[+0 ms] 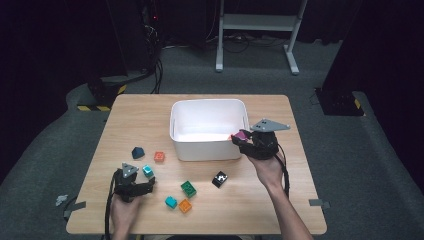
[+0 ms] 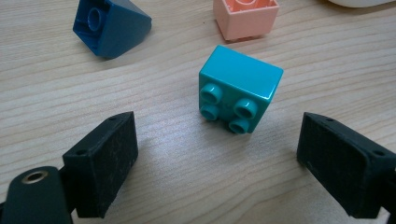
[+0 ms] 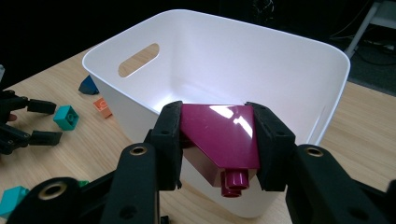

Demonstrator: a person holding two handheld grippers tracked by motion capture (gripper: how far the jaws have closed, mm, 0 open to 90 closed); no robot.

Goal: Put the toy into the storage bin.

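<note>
Right gripper (image 3: 215, 140) clamps maroon brick (image 3: 219, 140) at white bin (image 1: 209, 150) rim, bin looks empty; left gripper (image 2: 219, 163) wide open before teal brick (image 2: 240, 93), other bricks left on table (image 1: 150, 115).

The magenta brick (image 3: 219, 140) is a glossy, dark pink piece with one sloped face and a round stud showing at its lower end. It is lifted off the table, tilted so the slope faces up and the stud points down and toward the near side. It hangs right at the near right corner of the white bin (image 1: 181, 120), over its rim.

The teal brick (image 2: 240, 88) is a small square block with four studs. It lies on its side on the wooden table, studs facing the near side, at the near left, near a dark blue sloped brick (image 2: 111, 27).
</note>
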